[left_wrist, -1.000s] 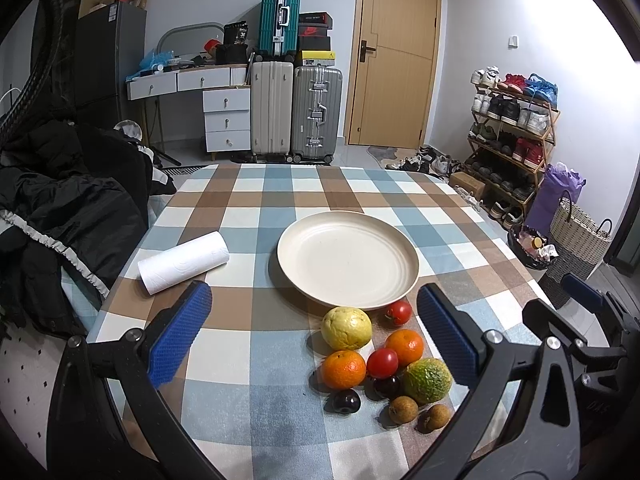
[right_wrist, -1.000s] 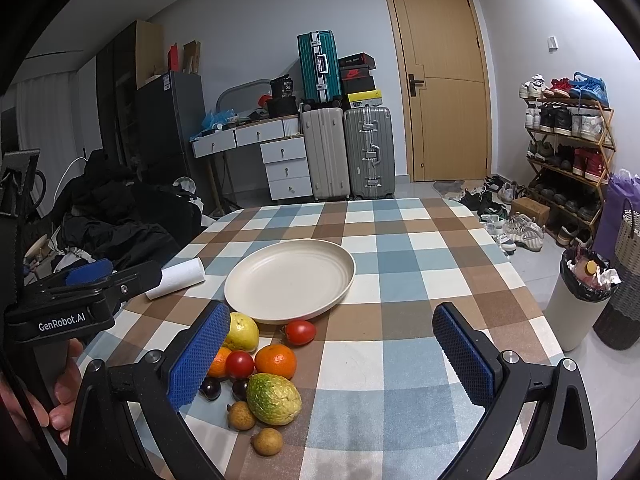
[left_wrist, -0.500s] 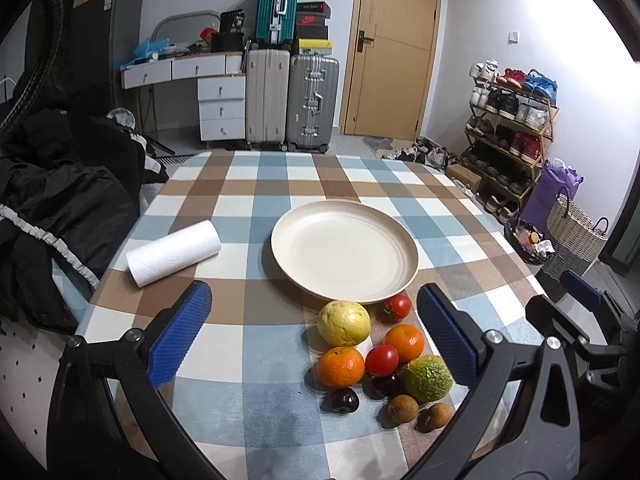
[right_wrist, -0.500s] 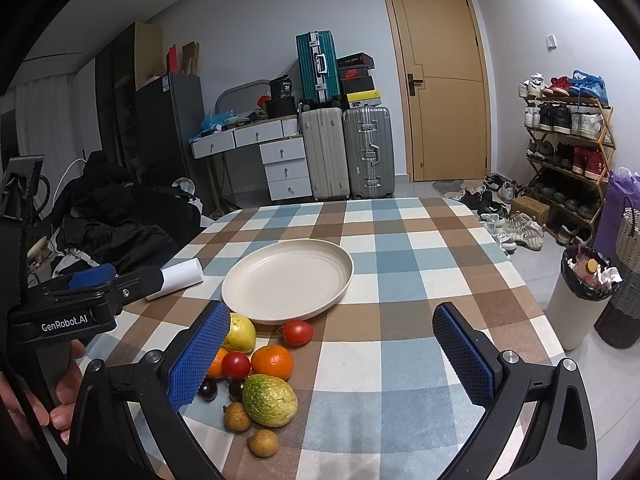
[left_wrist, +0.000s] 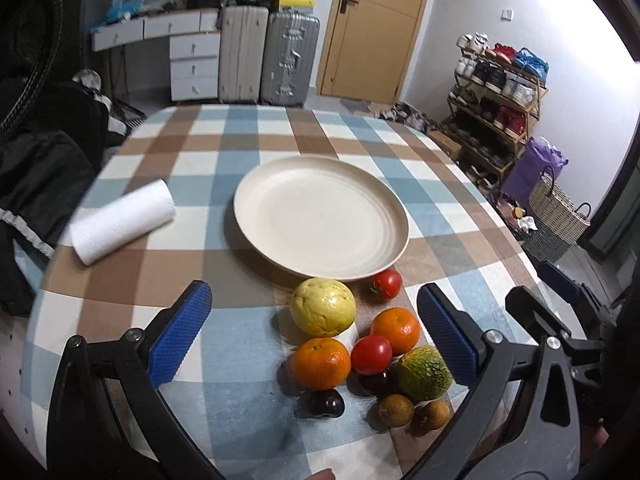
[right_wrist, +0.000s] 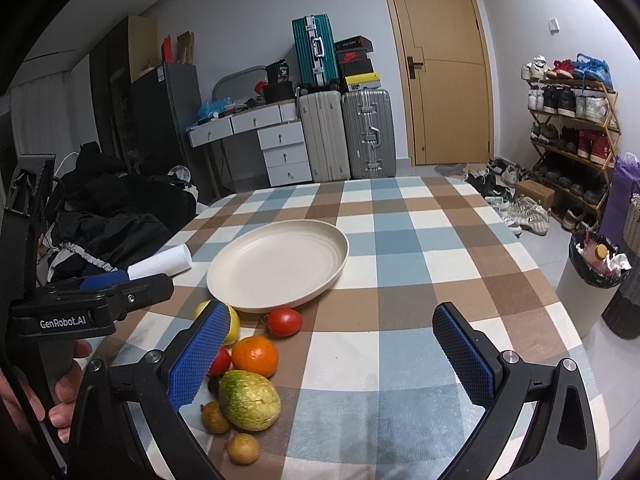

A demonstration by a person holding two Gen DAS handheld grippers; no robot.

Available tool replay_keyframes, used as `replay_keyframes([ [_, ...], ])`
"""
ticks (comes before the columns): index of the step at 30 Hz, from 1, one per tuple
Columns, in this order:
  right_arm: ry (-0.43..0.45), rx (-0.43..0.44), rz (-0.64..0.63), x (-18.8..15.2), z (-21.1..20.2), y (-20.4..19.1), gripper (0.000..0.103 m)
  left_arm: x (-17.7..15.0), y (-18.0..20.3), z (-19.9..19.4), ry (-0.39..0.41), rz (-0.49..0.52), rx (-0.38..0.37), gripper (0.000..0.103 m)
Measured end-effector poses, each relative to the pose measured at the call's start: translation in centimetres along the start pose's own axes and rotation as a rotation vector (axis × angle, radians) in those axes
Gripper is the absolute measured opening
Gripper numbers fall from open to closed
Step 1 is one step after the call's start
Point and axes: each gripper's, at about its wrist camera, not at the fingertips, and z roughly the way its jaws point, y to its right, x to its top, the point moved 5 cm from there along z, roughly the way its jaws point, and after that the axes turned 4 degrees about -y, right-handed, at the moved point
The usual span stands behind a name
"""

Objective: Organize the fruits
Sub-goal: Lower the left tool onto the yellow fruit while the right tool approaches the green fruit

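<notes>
An empty cream plate (left_wrist: pixel 320 216) (right_wrist: pixel 276 264) sits mid-table. In front of it lies a cluster of fruit: a yellow guava (left_wrist: pixel 322 307), two oranges (left_wrist: pixel 320 363) (left_wrist: pixel 396 330), two tomatoes (left_wrist: pixel 385 284) (left_wrist: pixel 371 354), a green bumpy fruit (left_wrist: pixel 424 372) (right_wrist: pixel 249 400), dark plums (left_wrist: pixel 325 403) and small brown fruits (left_wrist: pixel 396 410). My left gripper (left_wrist: pixel 312 332) is open and empty, hovering over the cluster. My right gripper (right_wrist: pixel 332 354) is open and empty, to the right of the fruit.
A white paper roll (left_wrist: pixel 122 222) lies left of the plate on the checked tablecloth (right_wrist: pixel 420 248). Black clothing (left_wrist: pixel 36 160) is piled at the table's left edge. Suitcases, drawers, a shoe rack and a bin stand beyond the table.
My left gripper has moved forward and tilted down toward the fruit, which now looks nearer. The right gripper has barely shifted. Nothing was picked up.
</notes>
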Motion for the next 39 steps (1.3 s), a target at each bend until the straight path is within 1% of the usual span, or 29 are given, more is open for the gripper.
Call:
replay_keyframes([
  [5, -0.023, 0.006, 0.018, -0.2, 1.6, 0.8, 0.103, 0.2, -0.1, 2.2, -0.069, -0.004, -0.034, 0.103],
  [10, -0.042, 0.021, 0.04, -0.4, 3.0, 1.4, 0.103, 0.7, -0.6, 4.5, -0.167, -0.02, -0.094, 0.102],
  [12, -0.051, 0.03, 0.044, -0.4, 3.5, 1.6, 0.103, 0.9, -0.8, 5.1, -0.195, -0.015, -0.122, 0.102],
  [16, -0.06, 0.042, 0.044, -0.4, 4.2, 1.8, 0.103, 1.0, -1.3, 6.7, -0.252, -0.015, -0.153, 0.102],
  [19, -0.063, 0.046, 0.046, -0.4, 4.7, 2.0, 0.103, 0.8, -1.7, 8.1, -0.298, -0.042, -0.185, 0.102],
  [23, -0.074, 0.052, 0.059, -0.6, 5.4, 2.4, 0.103, 0.7, -2.1, 9.4, -0.336, -0.076, -0.219, 0.101],
  [25, -0.079, 0.054, 0.064, -0.6, 5.6, 2.5, 0.103, 0.6, -2.1, 9.8, -0.353, -0.082, -0.238, 0.096],
  [27, -0.083, 0.057, 0.067, -0.6, 5.7, 2.6, 0.103, 0.6, -2.1, 10.3, -0.376, -0.083, -0.256, 0.088],
  [29, -0.084, 0.058, 0.069, -0.6, 5.9, 2.7, 0.103, 0.6, -2.0, 10.8, -0.398, -0.086, -0.267, 0.082],
  [31, -0.087, 0.064, 0.07, -0.6, 5.8, 2.7, 0.103, 0.7, -1.9, 11.1, -0.402, -0.08, -0.27, 0.079],
  [34, -0.09, 0.069, 0.075, -0.7, 5.8, 2.8, 0.103, 0.8, -1.7, 11.4, -0.414, -0.078, -0.294, 0.066],
  [35, -0.091, 0.071, 0.076, -0.7, 5.8, 2.9, 0.103, 0.9, -1.7, 11.5, -0.419, -0.083, -0.305, 0.059],
  [36, -0.092, 0.071, 0.077, -0.7, 5.9, 2.9, 0.103, 1.0, -1.6, 11.7, -0.428, -0.093, -0.335, 0.05],
  [37, -0.092, 0.072, 0.078, -0.7, 5.9, 2.9, 0.103, 0.9, -1.5, 11.7, -0.436, -0.103, -0.361, 0.047],
  [39, -0.088, 0.074, 0.079, -0.7, 5.8, 2.9, 0.103, 1.0, -1.3, 11.9, -0.437, -0.1, -0.366, 0.047],
])
